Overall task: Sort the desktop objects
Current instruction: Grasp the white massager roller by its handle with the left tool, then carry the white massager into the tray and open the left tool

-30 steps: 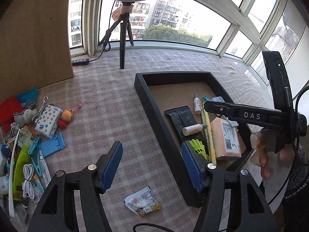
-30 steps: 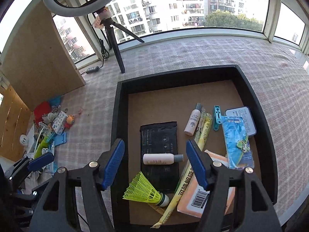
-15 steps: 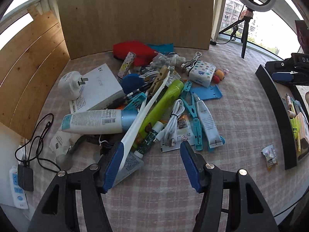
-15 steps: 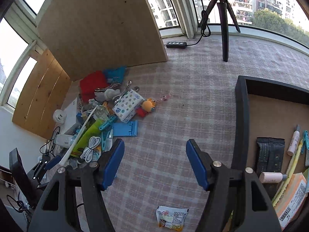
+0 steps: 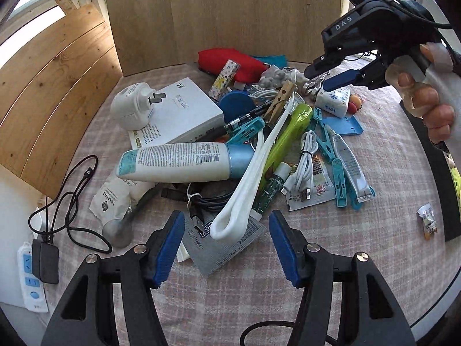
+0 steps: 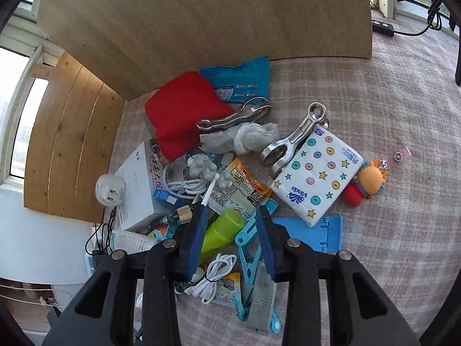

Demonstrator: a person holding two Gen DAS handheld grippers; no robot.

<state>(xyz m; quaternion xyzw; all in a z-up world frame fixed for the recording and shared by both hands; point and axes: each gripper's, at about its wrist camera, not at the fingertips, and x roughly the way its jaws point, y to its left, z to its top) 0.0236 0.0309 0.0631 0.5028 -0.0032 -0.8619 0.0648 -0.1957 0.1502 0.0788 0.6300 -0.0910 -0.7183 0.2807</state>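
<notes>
Now right gripper [image 6: 230,240] closing around green bottle [image 6: 222,229], left gripper [image 5: 227,248] wide

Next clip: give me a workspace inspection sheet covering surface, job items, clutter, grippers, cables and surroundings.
Surface: checked pink cloth, bare toward the right.
Job's things: mixed pile including lotion tube, white box, Vinda tissue pack, green bottle.
Clutter: snack packet lying apart beside the black tray.
Grippers: left gripper open above the white loop; right gripper jaws closing over the green bottle.
Cables: white coil; black lead to power strip.
Surroundings: wooden boards, windows.
</notes>
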